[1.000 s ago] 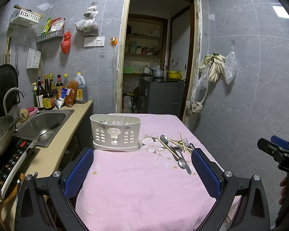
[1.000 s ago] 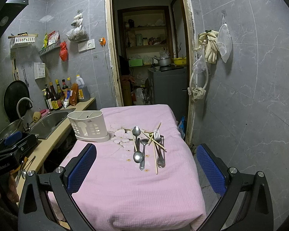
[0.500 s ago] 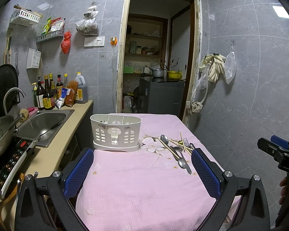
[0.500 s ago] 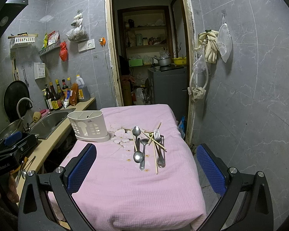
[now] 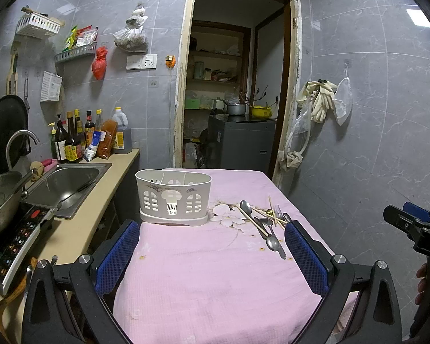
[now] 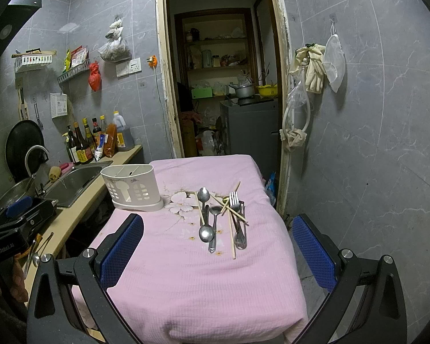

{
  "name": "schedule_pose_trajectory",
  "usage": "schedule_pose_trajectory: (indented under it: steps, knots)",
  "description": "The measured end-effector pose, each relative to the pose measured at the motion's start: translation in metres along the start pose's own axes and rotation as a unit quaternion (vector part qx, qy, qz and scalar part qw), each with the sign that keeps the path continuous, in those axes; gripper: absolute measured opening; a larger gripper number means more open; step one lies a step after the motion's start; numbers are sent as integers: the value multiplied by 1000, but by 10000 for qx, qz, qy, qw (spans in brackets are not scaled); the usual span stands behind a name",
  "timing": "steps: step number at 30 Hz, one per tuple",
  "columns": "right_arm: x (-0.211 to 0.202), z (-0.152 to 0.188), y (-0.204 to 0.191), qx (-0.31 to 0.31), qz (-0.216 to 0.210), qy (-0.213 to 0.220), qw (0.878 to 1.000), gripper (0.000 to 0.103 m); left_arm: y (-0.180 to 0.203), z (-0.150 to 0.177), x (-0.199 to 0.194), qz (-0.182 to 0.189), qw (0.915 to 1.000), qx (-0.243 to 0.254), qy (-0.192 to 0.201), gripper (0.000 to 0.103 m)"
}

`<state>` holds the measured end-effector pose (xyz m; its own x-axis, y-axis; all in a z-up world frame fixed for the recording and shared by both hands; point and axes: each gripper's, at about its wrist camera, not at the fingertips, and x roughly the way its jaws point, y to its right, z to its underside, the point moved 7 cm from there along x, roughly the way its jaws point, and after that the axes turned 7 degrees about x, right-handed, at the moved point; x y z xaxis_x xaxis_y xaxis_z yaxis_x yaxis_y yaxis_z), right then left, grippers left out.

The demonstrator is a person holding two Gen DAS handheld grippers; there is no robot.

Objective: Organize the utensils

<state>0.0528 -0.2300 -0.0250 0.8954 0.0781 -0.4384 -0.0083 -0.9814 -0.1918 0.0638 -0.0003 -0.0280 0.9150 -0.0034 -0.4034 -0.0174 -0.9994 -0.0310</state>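
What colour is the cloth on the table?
Pink, with pale flower prints; the cloth shows best in the right wrist view.

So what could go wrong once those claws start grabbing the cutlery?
The spoons, forks and chopsticks lie crossed in one pile, so lifting one may drag others. The pile sits near the pink cloth's right edge, so pieces might slide off. The white holder looks light and could tip.

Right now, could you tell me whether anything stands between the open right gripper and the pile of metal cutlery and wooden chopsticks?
Nothing visible does: only bare pink tablecloth lies between the right gripper and the pile of metal cutlery and wooden chopsticks.
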Motion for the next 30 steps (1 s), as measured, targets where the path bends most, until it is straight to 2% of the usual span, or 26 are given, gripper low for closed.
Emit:
schedule_pose_trajectory:
  steps: [17,23,30]
  knots:
    - [1,0,1,8,10,-5,10000,102,0,0,0,9,10000,4,-6,102]
    - [4,-2,-1,61,34,21,10000,102,13,3,12,10,10000,57,-9,102]
    - [17,-3,-7,153,64,85,9998,102,-15,6,18,26,10000,34,4,102]
